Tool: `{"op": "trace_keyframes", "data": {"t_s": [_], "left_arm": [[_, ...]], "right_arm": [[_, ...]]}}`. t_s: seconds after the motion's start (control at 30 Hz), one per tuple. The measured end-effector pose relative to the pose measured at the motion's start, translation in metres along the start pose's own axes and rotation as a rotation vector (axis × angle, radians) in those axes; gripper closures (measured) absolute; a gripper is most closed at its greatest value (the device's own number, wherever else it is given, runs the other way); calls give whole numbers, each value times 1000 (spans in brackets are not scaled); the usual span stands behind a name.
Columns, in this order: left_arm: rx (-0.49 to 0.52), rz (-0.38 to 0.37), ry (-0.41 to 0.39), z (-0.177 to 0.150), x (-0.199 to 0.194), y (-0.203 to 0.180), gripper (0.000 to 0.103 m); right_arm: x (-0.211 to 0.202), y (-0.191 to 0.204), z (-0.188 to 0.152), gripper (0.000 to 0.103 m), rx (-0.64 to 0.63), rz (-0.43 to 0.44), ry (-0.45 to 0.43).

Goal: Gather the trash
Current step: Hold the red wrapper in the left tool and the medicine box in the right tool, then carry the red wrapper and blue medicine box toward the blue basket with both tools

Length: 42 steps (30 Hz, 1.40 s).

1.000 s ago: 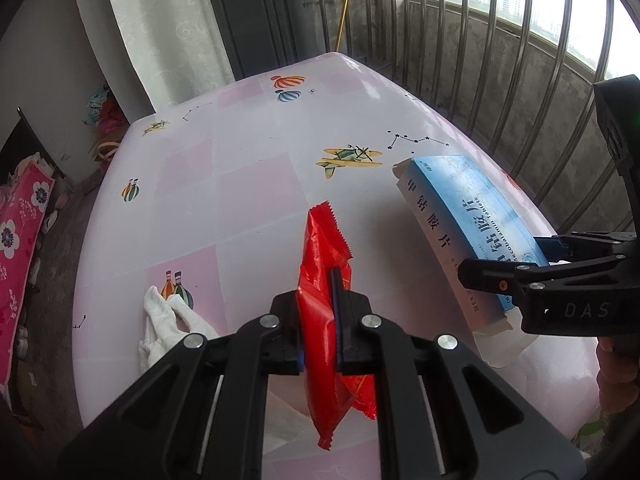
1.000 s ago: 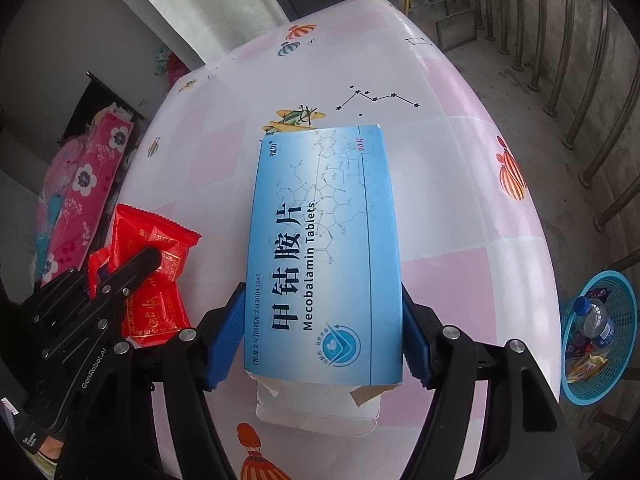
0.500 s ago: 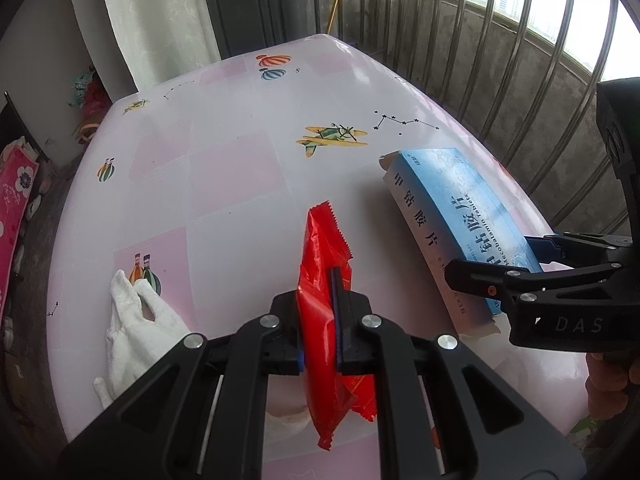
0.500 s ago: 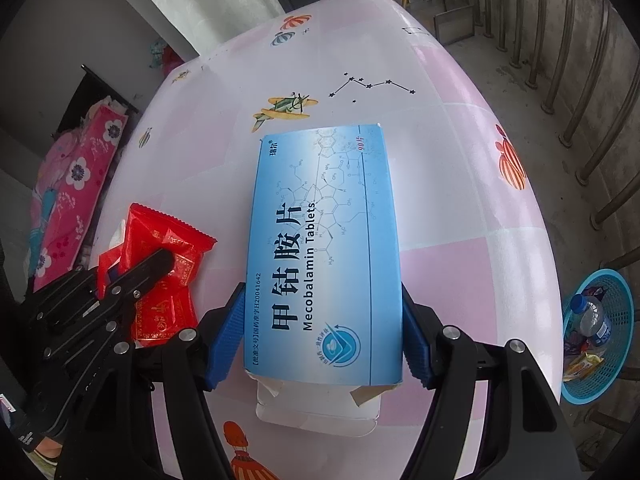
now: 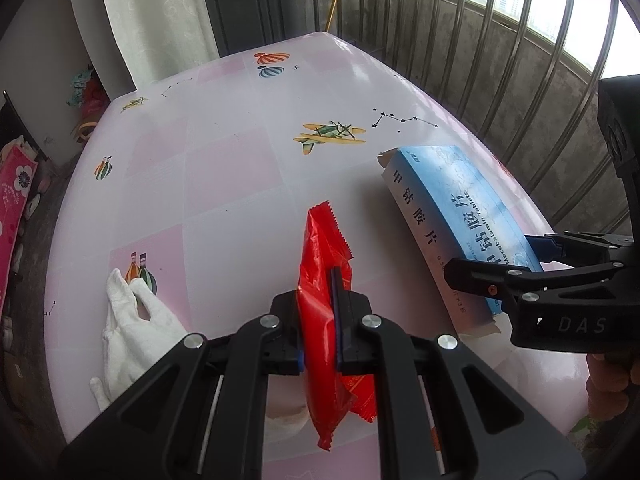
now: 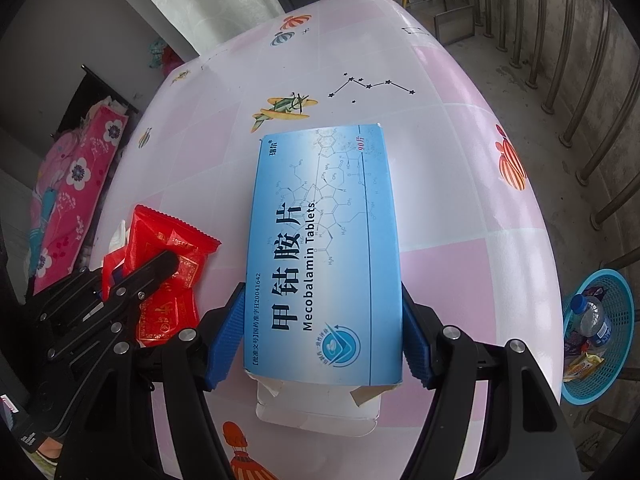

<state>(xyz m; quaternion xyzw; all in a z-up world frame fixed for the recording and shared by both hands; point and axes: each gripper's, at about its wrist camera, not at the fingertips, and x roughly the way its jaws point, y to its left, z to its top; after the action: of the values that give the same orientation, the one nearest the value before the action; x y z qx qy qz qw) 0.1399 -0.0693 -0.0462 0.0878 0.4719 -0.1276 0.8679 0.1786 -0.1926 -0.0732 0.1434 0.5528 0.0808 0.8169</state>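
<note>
At the far left of the left wrist view a white cloth glove (image 5: pixel 132 324) lies crumpled on the surface (image 5: pixel 224 168), near its left edge and just beside a printed pair of bottles. The surface is covered in pink and white squares with small cartoon prints, among them a yellow aeroplane.

Nearer the middle, the left gripper (image 5: pixel 318 312) has its fingers (image 5: pixel 348 320) pressed almost together, pinching a red snack wrapper (image 5: pixel 320 264). The wrapper stands on edge between them, its serrated top pointing away from the camera and its lower end hanging below the fingers. In the right wrist view the same red wrapper (image 6: pixel 168 268) shows to the left of the box, clamped in the left gripper (image 6: pixel 160 264) above the surface's left side.

To the right, the right gripper (image 6: pixel 322 332) has its fingers (image 6: pixel 224 332) spread wide around a blue tablet box (image 6: pixel 324 248), the blue pads set against its two long sides near the end closest to the camera. That near end is torn open, with a white flap hanging out below it. The box (image 5: pixel 456 216) points away over the surface, and whether its far end rests on it cannot be told.

At the far right, on the floor beside the surface and near the metal railing, stands a blue mesh basket (image 6: pixel 616 364) that holds a plastic bottle and some wrappers.
</note>
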Motion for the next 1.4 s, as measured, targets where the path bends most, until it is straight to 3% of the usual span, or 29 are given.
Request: {"op": "trace_keyframes", "data": {"t_s": [0.4, 0.93, 1.4], "left_arm": [[3, 6, -13, 2, -5, 0, 95], [40, -18, -133, 27, -43, -16, 95], [111, -67, -179, 41, -51, -45, 95]], "right_arm": [[-2, -1, 0, 36, 8, 2, -6], [-48, -15, 7, 36, 46, 32, -123], [-80, -42, -2, 36, 109, 5, -182]]}}
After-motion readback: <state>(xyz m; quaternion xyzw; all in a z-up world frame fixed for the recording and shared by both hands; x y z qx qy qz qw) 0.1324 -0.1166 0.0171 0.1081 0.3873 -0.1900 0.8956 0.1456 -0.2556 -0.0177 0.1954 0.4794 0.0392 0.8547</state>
